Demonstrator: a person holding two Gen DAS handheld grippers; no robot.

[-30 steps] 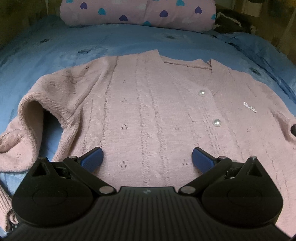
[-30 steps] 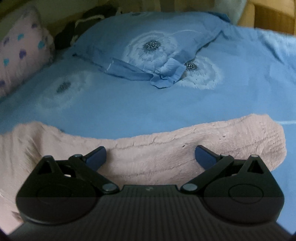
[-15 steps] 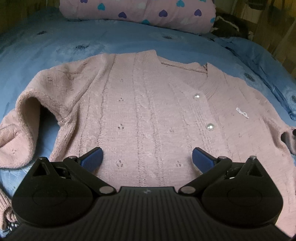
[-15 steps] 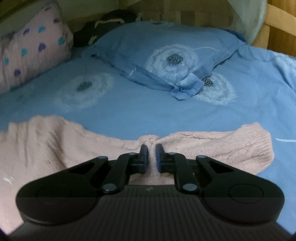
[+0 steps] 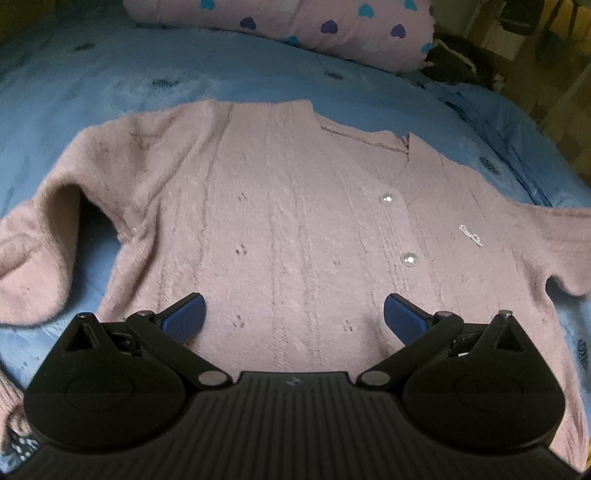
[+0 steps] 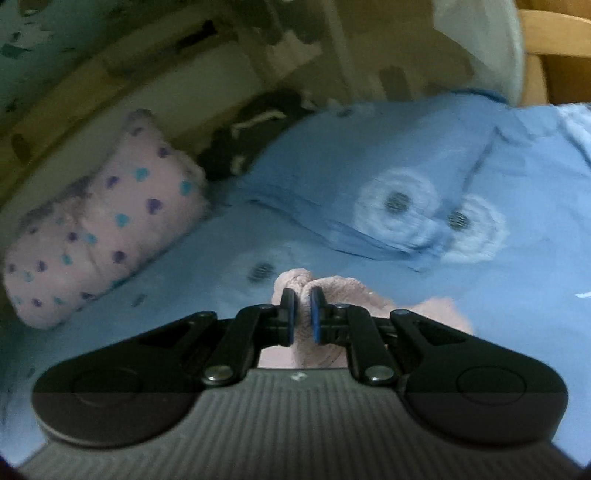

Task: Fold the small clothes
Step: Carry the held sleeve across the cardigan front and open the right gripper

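Note:
A pink knitted cardigan point(image 5: 295, 229) with pearl buttons lies front up on the blue bedsheet point(image 5: 110, 81), collar away from me. Its left sleeve point(image 5: 33, 258) is bent back on itself at the left. My left gripper point(image 5: 294, 314) is open and empty, hovering over the cardigan's lower front. My right gripper point(image 6: 300, 314) is shut on the cardigan's right sleeve point(image 6: 332, 291), which bunches between the pads and is lifted off the bed; the rest of the sleeve is hidden under the gripper.
A pink pillow with heart prints point(image 5: 295, 26) lies at the head of the bed and also shows in the right wrist view point(image 6: 99, 229). A blue flowered pillow point(image 6: 406, 177) lies at the right. Dark clothing point(image 6: 251, 125) sits between them. A wooden bed frame point(image 6: 554, 55) stands behind.
My right gripper closed on the right sleeve and has lifted it off the bed, tilting the view upward. My left gripper stayed open and drew back slightly over the cardigan.

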